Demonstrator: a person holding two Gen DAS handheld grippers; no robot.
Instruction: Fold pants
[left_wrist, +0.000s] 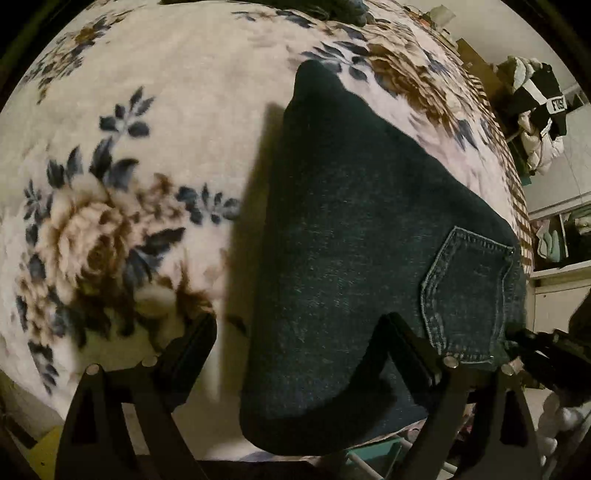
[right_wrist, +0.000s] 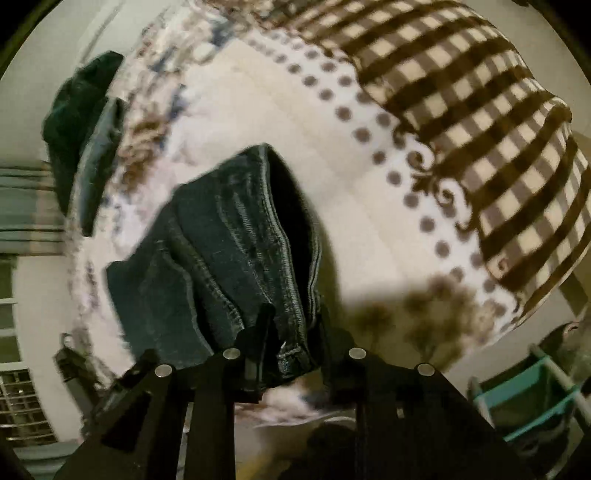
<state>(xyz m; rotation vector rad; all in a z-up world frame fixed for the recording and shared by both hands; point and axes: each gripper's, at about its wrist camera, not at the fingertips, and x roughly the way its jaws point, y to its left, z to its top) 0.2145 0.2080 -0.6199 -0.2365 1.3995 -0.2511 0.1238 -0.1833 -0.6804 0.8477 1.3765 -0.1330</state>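
Dark blue denim pants (left_wrist: 354, 236) lie folded lengthwise on the floral bed blanket (left_wrist: 155, 110), a back pocket (left_wrist: 469, 291) facing up at the right. My left gripper (left_wrist: 299, 328) is open above the near part of the pants, its fingers wide apart and holding nothing. My right gripper (right_wrist: 291, 332) is shut on the pants' waistband edge (right_wrist: 295, 295) and lifts it off the blanket. The right gripper also shows in the left wrist view (left_wrist: 517, 336) at the waistband corner.
A checkered blanket border (right_wrist: 461, 92) runs along the bed's far side. Other dark garments (right_wrist: 81, 122) lie at the bed's edge. Clothes are piled on a chair (left_wrist: 535, 110). A teal rack (right_wrist: 535, 391) stands beside the bed.
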